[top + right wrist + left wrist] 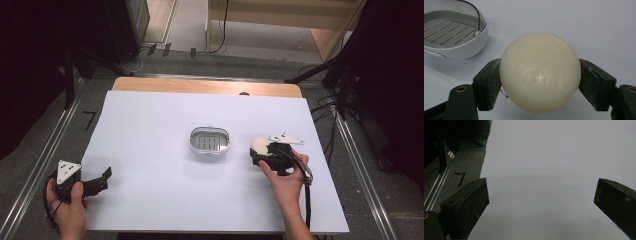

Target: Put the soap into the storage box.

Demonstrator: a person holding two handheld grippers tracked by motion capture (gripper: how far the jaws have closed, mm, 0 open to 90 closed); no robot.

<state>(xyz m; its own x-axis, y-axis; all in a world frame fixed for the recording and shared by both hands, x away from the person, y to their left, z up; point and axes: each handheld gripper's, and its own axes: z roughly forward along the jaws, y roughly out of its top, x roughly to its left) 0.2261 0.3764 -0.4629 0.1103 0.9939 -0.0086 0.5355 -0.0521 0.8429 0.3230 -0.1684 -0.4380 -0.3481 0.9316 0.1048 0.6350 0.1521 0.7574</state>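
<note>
While the left gripper is idling at the near left corner, the right gripper is clamping a round cream-white bar of soap.

Its jaws are pressing the soap's two sides just right of the white oval soap dish with a slotted grey insert, soap and dish apart; the left one's jaws are gaping wide over the bare white table, gripping nothing.

Cream soap, white/grey slotted dish, black jaws, white table
</note>
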